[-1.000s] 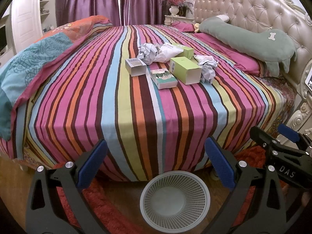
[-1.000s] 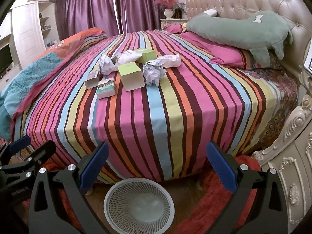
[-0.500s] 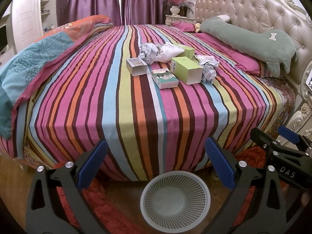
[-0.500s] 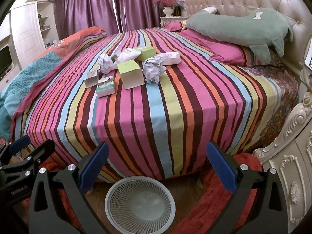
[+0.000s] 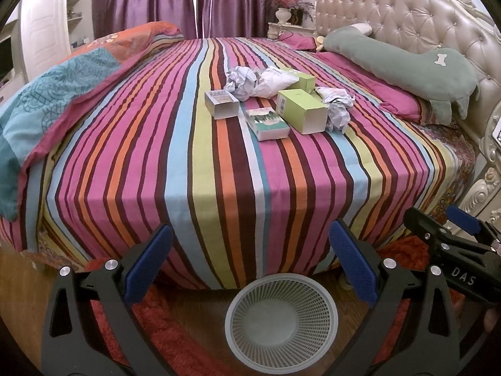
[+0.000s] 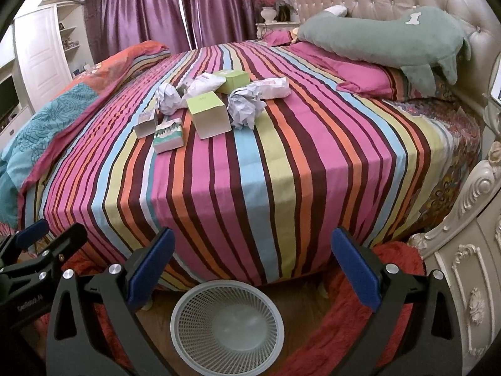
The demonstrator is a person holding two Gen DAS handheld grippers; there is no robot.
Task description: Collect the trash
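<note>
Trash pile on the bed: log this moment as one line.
phase: approach | left gripper: open, empty | right gripper: open, empty | trash pile: on striped bedspread, untouched | mesh wastebasket: on floor, looks empty

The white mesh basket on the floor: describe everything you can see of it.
The white mesh basket is round and looks like plastic, with perforated, lattice-like walls that taper down to a smooth, solid bottom. It stands upright on the wooden floor at the foot of the striped bed, with the red rug close beside it. It appears empty: no trash shows inside. Nothing grips it; in each wrist view it sits below and between the open gripper's blue pads, apart from them.
</note>
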